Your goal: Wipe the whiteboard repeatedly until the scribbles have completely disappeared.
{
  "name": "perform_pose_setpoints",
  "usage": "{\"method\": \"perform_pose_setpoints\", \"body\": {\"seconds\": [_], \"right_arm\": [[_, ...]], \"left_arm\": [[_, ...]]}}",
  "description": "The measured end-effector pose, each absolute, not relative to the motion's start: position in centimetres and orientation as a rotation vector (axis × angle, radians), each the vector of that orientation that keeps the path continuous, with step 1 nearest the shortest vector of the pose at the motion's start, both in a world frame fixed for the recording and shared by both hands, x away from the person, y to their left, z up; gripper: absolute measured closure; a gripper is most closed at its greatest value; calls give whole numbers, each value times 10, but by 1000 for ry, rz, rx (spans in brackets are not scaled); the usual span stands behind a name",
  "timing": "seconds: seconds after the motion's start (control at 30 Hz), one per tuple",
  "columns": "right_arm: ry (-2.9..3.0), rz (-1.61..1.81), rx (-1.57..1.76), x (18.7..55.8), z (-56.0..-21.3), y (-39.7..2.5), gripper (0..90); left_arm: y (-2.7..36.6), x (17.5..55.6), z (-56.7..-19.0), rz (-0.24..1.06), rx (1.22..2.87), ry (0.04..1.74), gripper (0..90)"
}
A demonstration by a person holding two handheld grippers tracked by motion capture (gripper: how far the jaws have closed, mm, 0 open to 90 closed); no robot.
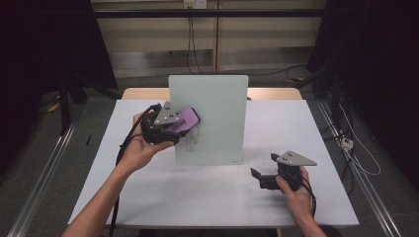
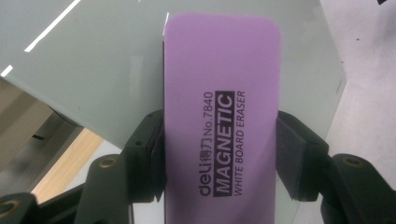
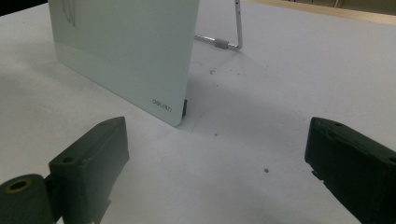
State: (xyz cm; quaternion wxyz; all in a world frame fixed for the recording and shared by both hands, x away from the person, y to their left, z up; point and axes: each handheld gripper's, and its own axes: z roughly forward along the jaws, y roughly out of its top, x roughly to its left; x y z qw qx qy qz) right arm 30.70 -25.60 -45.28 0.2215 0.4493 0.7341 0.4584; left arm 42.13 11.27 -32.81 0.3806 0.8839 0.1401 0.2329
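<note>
The left tongs (image 1: 179, 123) pinch a flat, round-cornered purple whiteboard eraser (image 2: 223, 116) by its two long edges, printed back toward the camera, so the wiping face can press flat against the upright pale grey-green glass writing board (image 1: 217, 113) just ahead of them. Faint dark pen marks (image 1: 191, 138) sit on the board immediately below the eraser, which seems the reason for holding it there: a wipe downward would take them. The board leans on a wire stand (image 3: 233, 37) behind it. The right tongs (image 1: 262, 176) rest low on the white desk (image 1: 197, 197), spread and empty, well clear of the board's lower corner, idle while the other wipes.
</note>
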Motion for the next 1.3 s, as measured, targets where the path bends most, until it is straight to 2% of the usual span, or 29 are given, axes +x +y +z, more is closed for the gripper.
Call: {"method": "perform_pose_setpoints", "body": {"seconds": [0.77,1.3], "right_arm": [[2030,1268,1242,307,-453,-256,62],[2030,1265,1240,307,-453,-257,62]], "left_arm": [[86,413,-348,571,2321,288,409],[81,405,-373,476,2389,262,410]]}}
